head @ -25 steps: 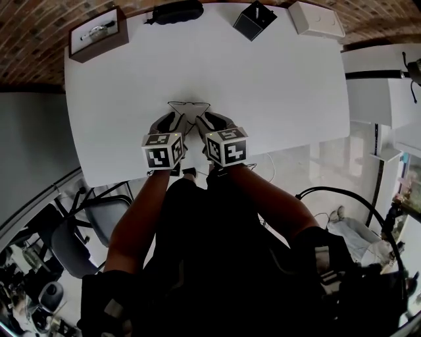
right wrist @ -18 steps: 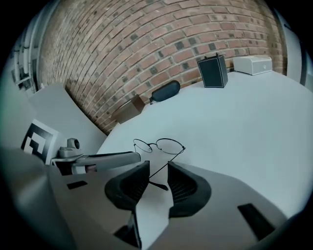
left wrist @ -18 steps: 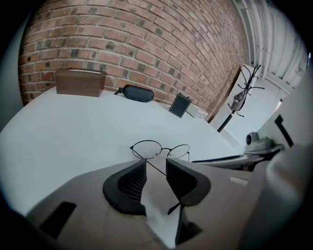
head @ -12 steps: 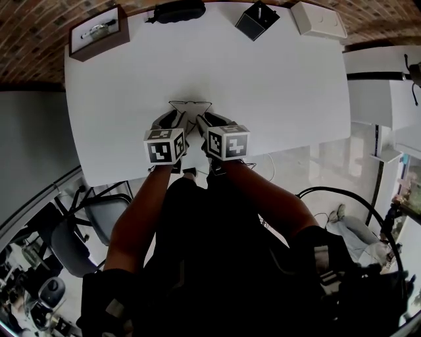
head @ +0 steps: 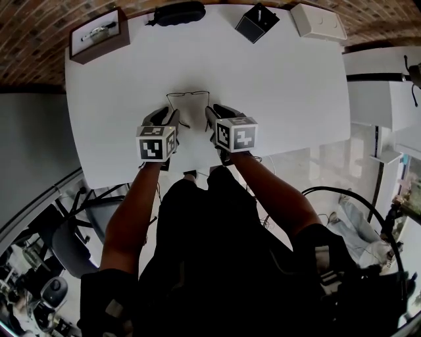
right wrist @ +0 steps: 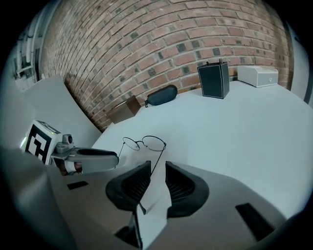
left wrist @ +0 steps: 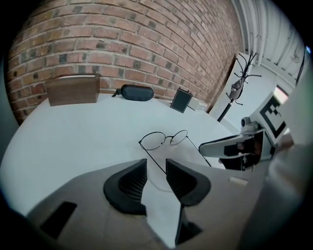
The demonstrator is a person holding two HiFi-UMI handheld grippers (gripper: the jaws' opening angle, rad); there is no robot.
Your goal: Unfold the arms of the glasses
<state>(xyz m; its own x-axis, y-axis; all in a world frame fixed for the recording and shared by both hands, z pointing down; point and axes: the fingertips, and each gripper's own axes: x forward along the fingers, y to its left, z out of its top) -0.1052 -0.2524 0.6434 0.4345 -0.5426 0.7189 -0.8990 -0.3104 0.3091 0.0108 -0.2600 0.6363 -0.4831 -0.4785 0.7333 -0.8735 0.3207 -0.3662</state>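
Note:
Thin wire-rimmed round glasses point(head: 189, 94) lie on the white table point(head: 283, 79) with both arms swung out toward me. In the left gripper view the glasses point(left wrist: 164, 138) lie just ahead, and their left arm runs back into the narrow gap of my left gripper point(left wrist: 156, 168). The jaws stand slightly apart, not pressing on the wire. In the right gripper view the other arm of the glasses point(right wrist: 144, 143) runs between the jaws of my right gripper point(right wrist: 157, 171), which also show a gap. From the head view, the left gripper point(head: 170, 117) and right gripper point(head: 212, 113) flank the glasses.
Along the table's far edge stand a wooden box point(head: 99, 33), a black glasses case point(head: 176, 12), a small black box point(head: 256, 20) and a white box point(head: 317, 20). A brick wall rises behind them. A chair point(head: 72, 230) stands left of my body.
Both grippers have moved apart sideways. The glasses' arms, folded in a second ago, now stand out from the frame toward me.

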